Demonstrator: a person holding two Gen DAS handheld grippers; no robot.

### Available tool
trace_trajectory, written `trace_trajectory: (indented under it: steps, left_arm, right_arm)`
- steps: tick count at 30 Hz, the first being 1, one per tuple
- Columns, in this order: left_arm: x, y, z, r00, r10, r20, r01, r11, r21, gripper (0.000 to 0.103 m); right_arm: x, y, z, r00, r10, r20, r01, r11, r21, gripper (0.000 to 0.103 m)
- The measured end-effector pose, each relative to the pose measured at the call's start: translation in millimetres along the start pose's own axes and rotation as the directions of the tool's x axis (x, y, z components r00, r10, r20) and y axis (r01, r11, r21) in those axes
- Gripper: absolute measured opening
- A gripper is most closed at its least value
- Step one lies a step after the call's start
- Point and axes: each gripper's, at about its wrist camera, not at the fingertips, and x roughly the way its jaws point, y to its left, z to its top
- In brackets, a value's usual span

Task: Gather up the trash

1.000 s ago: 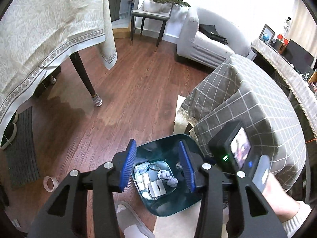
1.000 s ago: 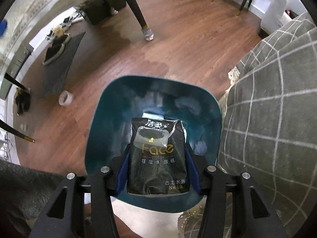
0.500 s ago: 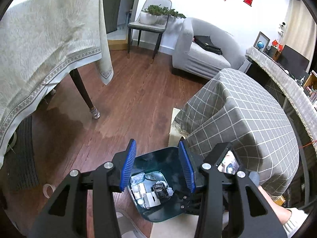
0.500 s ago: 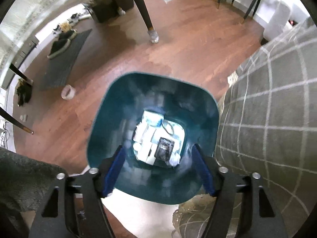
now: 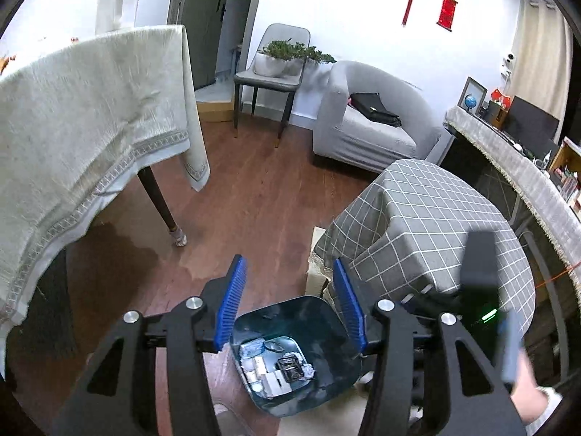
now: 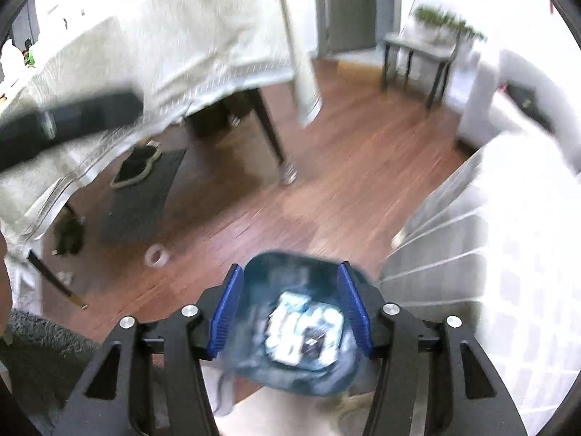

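Left wrist view: the left gripper [image 5: 288, 305] hangs above a dark teal trash bin [image 5: 328, 318] at 6 o'clock, blue pads spread and widening, nothing between them. In the bin's bottom lie white scraps, crumpled paper and a black tissue packet [image 5: 288, 367]. The bin stands on a reddish-brown wood floor [image 5: 254, 196]. At 9 o'clock a table under a cream tablecloth [image 5: 83, 123] rests on a dark leg [image 5: 158, 200]. At 3 o'clock is a low table draped in a grey checked cloth [image 5: 428, 225]. At 12 o'clock a grey chair [image 5: 272, 76] carries potted greenery, with a grey sofa [image 5: 366, 123] at 1 o'clock and a black bag on it. Red hangings decorate the white wall. The right gripper's body, blurred, shows at 4 o'clock.

Right wrist view, motion-blurred: the right gripper [image 6: 290, 309] is over the same bin [image 6: 254, 356] at 6 o'clock, empty pads apart but narrowing. A roll of tape [image 6: 157, 255] lies on the floor at 8 o'clock; a dark mat [image 6: 141, 196] with slippers lies under the cream-clothed table at 9 o'clock.
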Motion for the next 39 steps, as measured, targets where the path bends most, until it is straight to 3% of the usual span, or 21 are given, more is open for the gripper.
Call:
trace_trajectory:
  steps: [6, 12, 14, 15, 22, 26, 32, 39]
  left_arm:
    - [-27.1, -14.4, -12.7, 0.996, 0.068, 0.060, -0.072, 0.996, 0.058, 0.072]
    - [-46.5, -27.6, -23.7, 0.995, 0.057, 0.082, -0.064, 0.995, 0.073, 0.091]
    - [-50.9, -33.3, -27.7, 0.995, 0.055, 0.086, -0.063, 0.994, 0.086, 0.094]
    - [-51.2, -34.6, -29.3, 0.995, 0.059, 0.081, -0.066, 0.994, 0.089, 0.095]
    - [-50.9, -45.4, -43.4, 0.995, 0.048, 0.089, -0.054, 0.996, 0.064, 0.096]
    - [-47.7, -54.7, -49.5, 0.990, 0.071, 0.121, -0.082, 0.992, 0.091, 0.096]
    - [-46.1, -61.6, -50.5, 0.989, 0.047, 0.141, -0.058, 0.995, 0.077, 0.098]
    - [-36.7, -80.3, -68.1, 0.984, 0.075, 0.163, -0.103, 0.980, 0.170, 0.098]
  right_arm:
    - [-45.9, -10.9, 0.1, 0.994, -0.047, 0.102, 0.042, 0.998, 0.045, 0.050]
    - [-91.1, -40.4, -18.3, 0.977, -0.128, 0.170, 0.106, 0.985, 0.134, 0.050]
    - [-112.1, -53.7, -30.5, 0.964, -0.170, 0.204, 0.131, 0.973, 0.190, 0.057]
    - [-119.7, -61.1, -36.0, 0.958, -0.191, 0.214, 0.145, 0.966, 0.212, 0.066]
    - [-179.0, -114.6, -84.5, 0.910, -0.348, 0.227, 0.250, 0.895, 0.369, 0.092]
    - [-203.6, -134.8, -112.8, 0.885, -0.409, 0.225, 0.288, 0.858, 0.426, 0.097]
    - [-215.7, -143.4, -150.6, 0.857, -0.464, 0.225, 0.335, 0.833, 0.439, 0.099]
    - [-207.1, -136.3, -175.5, 0.851, -0.460, 0.255, 0.323, 0.840, 0.436, 0.099]
